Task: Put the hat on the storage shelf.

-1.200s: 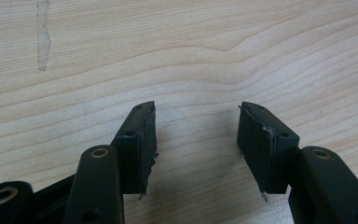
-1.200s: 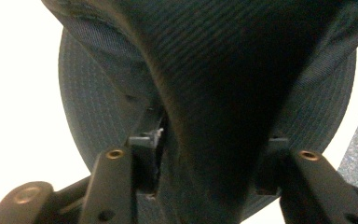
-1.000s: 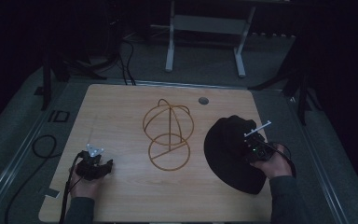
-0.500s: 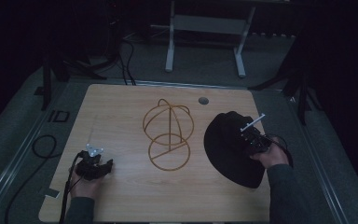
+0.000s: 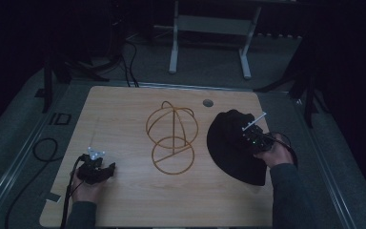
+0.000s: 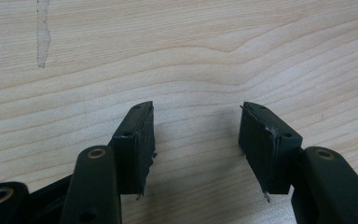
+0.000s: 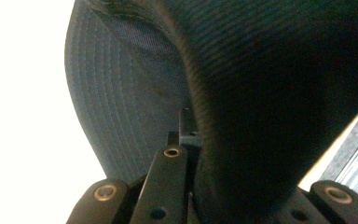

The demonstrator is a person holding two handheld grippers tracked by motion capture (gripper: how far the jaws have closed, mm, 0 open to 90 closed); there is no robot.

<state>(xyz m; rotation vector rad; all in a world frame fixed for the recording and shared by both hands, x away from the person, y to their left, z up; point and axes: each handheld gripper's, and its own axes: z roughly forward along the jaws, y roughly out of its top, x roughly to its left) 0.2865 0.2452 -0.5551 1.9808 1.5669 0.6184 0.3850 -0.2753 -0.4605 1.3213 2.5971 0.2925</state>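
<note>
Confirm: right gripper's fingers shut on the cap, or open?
Shut on the cap. In the right gripper view, the right gripper has just closed its fingers on the cap's fabric.

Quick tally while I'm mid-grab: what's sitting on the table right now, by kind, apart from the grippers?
Black cap, brim clamped in the right gripper: 1
Gold wire hat stand: 1
Total: 2 things on the wooden table. The left gripper rests open, holding nothing.
</note>
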